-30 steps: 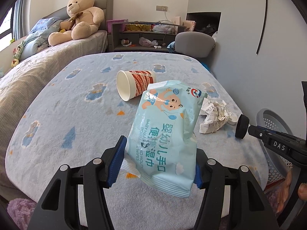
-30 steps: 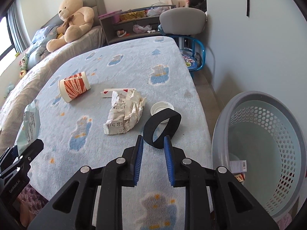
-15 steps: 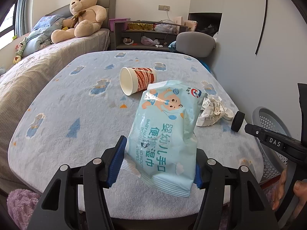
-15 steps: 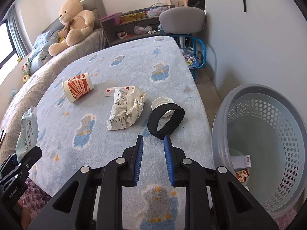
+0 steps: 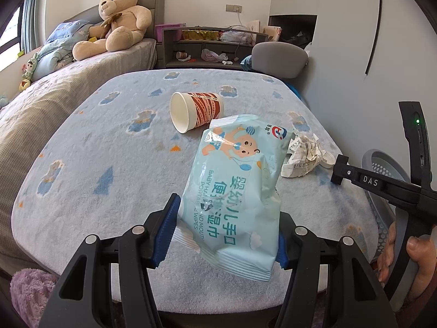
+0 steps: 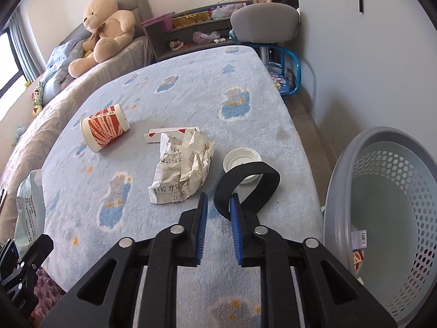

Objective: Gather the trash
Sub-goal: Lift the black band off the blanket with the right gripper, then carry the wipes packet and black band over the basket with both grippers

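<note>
Left wrist view first: my left gripper (image 5: 226, 232) is clamped on the wipes pack (image 5: 235, 191) at lower centre, its blue pads pressing both sides of the pack's lower half, so the pack hangs above the table (image 5: 82, 164). Above it a cup (image 5: 195, 110) lies on its side; a paper wad (image 5: 301, 154) sits to the right, and the basket (image 5: 382, 169) peeks in at the right edge.

Right wrist view: my right gripper (image 6: 218, 224) is narrow, its jaws closed on the near edge of a black band (image 6: 247, 186) at centre. The band's loop stands over a white lid (image 6: 240, 164). The basket (image 6: 387, 218) fills the right side, holding a few scraps.

I judge the step in hand is carrying both loads to the basket. I would swing right, stay above the rim, keep the grip until over the opening, and release the band first.
</note>
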Motion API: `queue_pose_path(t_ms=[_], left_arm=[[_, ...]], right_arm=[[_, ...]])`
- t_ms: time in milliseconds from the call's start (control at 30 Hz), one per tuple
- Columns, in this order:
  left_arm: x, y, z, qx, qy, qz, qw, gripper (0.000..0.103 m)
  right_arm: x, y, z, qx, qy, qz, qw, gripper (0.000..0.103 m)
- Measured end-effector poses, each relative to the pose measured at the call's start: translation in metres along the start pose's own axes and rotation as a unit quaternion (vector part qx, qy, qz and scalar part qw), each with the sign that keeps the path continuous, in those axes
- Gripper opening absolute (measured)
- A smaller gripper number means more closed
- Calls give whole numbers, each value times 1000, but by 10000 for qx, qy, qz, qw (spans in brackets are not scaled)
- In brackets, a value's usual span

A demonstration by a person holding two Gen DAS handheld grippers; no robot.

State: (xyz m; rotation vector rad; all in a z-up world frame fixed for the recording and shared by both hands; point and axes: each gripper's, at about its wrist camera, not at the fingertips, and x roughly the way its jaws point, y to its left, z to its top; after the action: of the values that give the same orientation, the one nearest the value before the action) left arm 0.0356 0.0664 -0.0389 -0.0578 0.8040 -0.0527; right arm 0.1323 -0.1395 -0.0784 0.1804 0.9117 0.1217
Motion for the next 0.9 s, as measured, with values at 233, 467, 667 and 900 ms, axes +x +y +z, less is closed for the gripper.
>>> queue_pose_path(t_ms=[233,467,667,900], left_arm=[[2,-3,1,7,42,-23,10000,57],[1,-6,1,5,94,-84,9999,57],[-5,-7,0,-25,87,-74,9999,57],[-11,-14,-2,27,78,-94,9999,57]], right_arm=[[-5,-2,-2,32,-61,64,10000,5],[-21,-2,-6,59,-160,179,9997,5],[-35,4,-13,-13,-207,317,9993,5],[-54,8,-24,-80,-241,443,9987,5]])
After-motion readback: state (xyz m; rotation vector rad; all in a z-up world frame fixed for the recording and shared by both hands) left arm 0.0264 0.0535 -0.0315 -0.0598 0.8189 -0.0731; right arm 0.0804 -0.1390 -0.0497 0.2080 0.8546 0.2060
